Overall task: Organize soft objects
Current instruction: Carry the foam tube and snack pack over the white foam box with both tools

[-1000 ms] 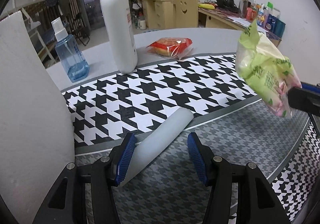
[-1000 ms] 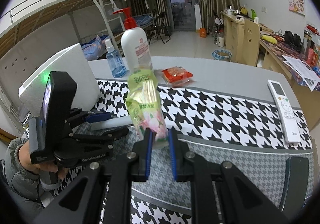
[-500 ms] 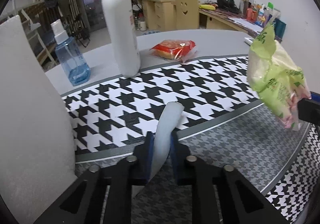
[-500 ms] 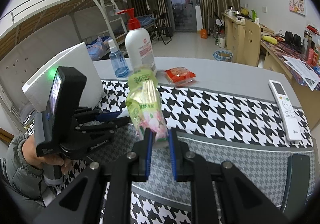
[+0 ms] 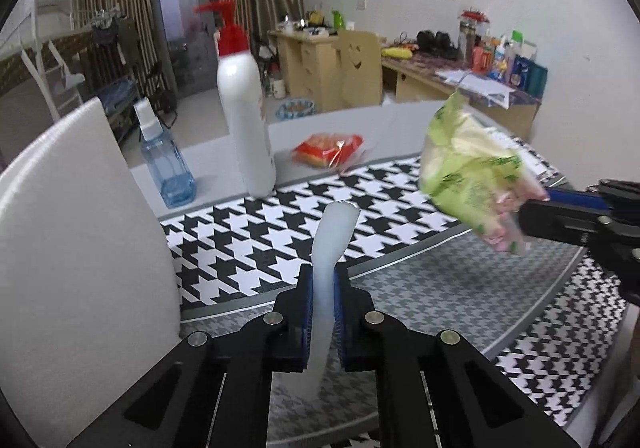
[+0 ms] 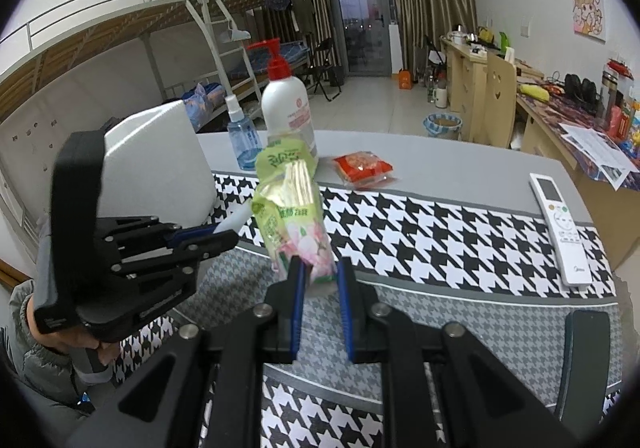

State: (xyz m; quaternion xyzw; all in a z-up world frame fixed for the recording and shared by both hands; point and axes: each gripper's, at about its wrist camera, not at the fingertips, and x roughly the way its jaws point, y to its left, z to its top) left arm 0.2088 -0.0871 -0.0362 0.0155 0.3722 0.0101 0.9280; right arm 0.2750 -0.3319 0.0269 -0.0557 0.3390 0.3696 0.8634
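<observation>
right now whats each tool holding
left tool: shut on the white foam strip
right tool: shut on the green snack bag

Left tongs: jaws pressed against a white foam strip, pointing forward above the counter.
Right tongs: jaws clamped on the lower end of a green snack bag, which stands upright between them.
Left hand: wrapped around the left handle, grey sleeve at the wrist.

white foam tube lower end: hidden | pump bottle: blurred
</observation>
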